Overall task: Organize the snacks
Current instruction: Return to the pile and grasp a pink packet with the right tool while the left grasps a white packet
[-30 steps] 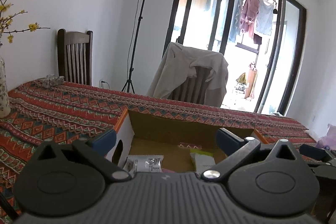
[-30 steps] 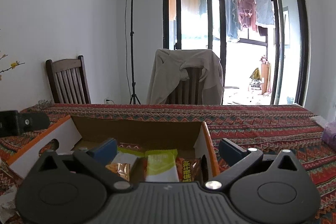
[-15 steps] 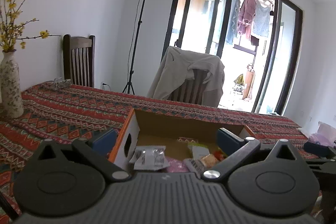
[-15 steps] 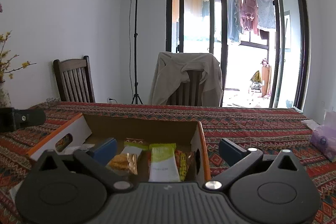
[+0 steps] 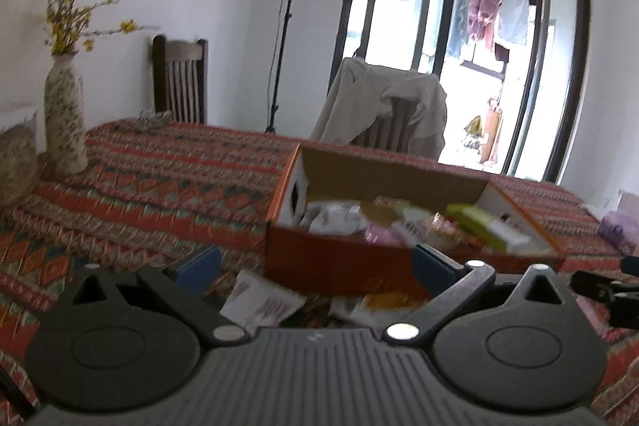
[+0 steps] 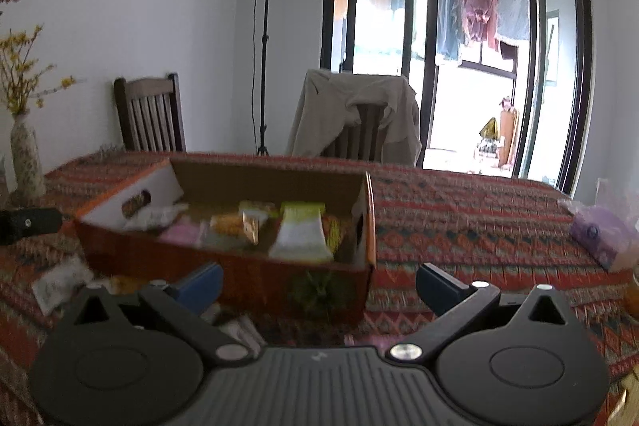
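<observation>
A: Reading any brand is beyond us: the packets are blurred, and the white packet (image 5: 263, 300) lying on the cloth before the box shows only grey lines of print we cannot make out.

B: Agreed. What we can say is where the snacks lie. Most sit inside the orange cardboard box (image 6: 223, 266): a yellow-green and white pouch (image 6: 301, 234) toward its right end, an orange-brown wrapper (image 6: 227, 224) in the middle, a pink one (image 6: 183, 232) and a clear crinkled bag (image 6: 153, 216) to the left.

A: Compared with a second ago, we now look down on the box from farther back; its printed front wall and the loose packets in front of it have come into view, and so has the patterned vase (image 5: 64, 118) with yellow sprigs.

B: Our left gripper (image 5: 315, 268) has its blue-padded fingers spread wide, clamped on nothing. The right gripper (image 6: 317, 282) is the same, fingers well apart and bare.

A: As for textures, the box is plain brown card inside with oval handle cut-outs, and the tablecloth (image 6: 459, 222) is a woven red geometric pattern. A purple tissue pack (image 6: 603, 238) sits at the far right.
</observation>
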`<action>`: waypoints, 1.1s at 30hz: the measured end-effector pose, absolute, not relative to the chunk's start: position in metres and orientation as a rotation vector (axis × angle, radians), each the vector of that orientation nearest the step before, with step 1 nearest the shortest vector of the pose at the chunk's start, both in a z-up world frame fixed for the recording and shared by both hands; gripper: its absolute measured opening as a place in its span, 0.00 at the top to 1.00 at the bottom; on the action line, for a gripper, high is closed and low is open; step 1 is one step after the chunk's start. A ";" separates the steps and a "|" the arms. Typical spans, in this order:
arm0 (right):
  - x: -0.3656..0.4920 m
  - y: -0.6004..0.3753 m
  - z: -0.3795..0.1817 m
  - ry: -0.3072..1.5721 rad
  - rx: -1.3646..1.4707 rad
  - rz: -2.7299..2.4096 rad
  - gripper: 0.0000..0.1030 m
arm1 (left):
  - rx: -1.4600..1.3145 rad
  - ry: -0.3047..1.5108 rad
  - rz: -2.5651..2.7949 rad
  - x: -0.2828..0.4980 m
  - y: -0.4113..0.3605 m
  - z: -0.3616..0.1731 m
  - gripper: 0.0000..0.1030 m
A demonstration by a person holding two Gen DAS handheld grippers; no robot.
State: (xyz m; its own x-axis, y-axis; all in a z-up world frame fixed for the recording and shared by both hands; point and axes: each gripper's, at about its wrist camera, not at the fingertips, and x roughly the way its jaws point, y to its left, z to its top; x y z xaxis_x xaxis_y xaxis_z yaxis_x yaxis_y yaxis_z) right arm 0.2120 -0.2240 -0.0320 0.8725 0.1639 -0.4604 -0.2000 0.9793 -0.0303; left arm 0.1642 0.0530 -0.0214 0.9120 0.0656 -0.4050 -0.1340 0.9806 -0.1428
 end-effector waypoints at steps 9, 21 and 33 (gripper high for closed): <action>0.195 -0.251 -0.061 0.545 -0.087 0.147 0.00 | -0.183 0.494 0.119 0.154 0.071 -0.057 0.00; 0.209 -0.274 -0.076 0.617 -0.073 0.102 0.00 | -0.225 0.453 0.103 0.146 0.077 -0.064 0.00; 0.260 -0.276 -0.091 0.743 -0.075 0.073 0.00 | -0.259 0.458 0.095 0.147 0.083 -0.066 0.00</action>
State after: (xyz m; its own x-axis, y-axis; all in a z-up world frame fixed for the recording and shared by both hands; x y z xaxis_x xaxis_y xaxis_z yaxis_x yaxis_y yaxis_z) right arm 0.2602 -0.2763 -0.0913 0.7341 0.0394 -0.6779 -0.0926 0.9948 -0.0425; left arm 0.1466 0.0826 -0.0661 0.8930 0.0328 -0.4488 -0.1488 0.9628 -0.2257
